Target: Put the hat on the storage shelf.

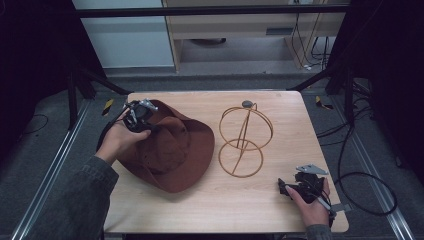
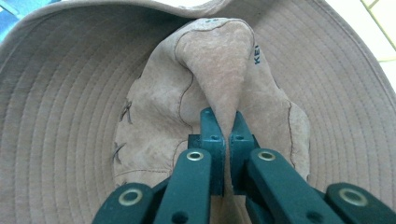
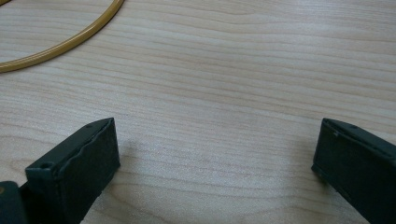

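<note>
Wooden table, left claw pinching brown hat.

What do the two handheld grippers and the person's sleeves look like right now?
The left gripper has dark green-black jaws on flat link arms with brass-coloured rivet eyelets. The right gripper has blocky dark jaws with squared pads; from above it carries a grey three-cornered plate and trails a black cable. The left forearm wears a grey-green jacket sleeve; a grey cuff shows at the right wrist.
</note>
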Demonstrator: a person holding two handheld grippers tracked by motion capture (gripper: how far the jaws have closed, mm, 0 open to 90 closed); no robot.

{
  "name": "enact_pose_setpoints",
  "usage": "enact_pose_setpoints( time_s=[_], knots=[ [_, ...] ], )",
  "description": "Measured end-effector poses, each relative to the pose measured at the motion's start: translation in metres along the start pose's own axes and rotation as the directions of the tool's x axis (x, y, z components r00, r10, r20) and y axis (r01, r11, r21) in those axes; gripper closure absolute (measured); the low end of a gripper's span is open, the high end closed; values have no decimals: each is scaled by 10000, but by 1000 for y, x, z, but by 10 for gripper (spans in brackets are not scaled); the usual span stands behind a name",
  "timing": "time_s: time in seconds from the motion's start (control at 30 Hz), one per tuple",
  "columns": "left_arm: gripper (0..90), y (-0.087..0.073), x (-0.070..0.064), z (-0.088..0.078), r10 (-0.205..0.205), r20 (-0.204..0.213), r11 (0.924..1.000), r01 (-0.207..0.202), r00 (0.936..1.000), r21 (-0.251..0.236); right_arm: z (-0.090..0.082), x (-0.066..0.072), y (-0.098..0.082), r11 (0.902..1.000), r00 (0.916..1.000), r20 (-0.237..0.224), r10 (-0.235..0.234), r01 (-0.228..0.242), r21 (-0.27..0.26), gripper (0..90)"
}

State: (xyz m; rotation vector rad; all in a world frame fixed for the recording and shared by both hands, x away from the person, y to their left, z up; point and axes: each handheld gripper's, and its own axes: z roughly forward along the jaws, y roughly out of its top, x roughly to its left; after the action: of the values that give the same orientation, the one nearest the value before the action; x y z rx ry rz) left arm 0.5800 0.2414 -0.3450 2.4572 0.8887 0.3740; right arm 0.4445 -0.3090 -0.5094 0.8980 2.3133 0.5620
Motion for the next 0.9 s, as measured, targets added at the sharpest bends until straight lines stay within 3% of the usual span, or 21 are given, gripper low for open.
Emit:
enact_pose_setpoints(
  time_s=[0.47,0.9],
  knots=[
    [885,-5,-4,-28,116,17,9984,-115,9999,-561,0,0,0,10000,10000,0,-5,5,1,5],
    [885,-4,-14,-55,597,12,9942,-593,9982,-898,0,0,0,10000,10000,-4,4,-4,-1,5]
  ],
)
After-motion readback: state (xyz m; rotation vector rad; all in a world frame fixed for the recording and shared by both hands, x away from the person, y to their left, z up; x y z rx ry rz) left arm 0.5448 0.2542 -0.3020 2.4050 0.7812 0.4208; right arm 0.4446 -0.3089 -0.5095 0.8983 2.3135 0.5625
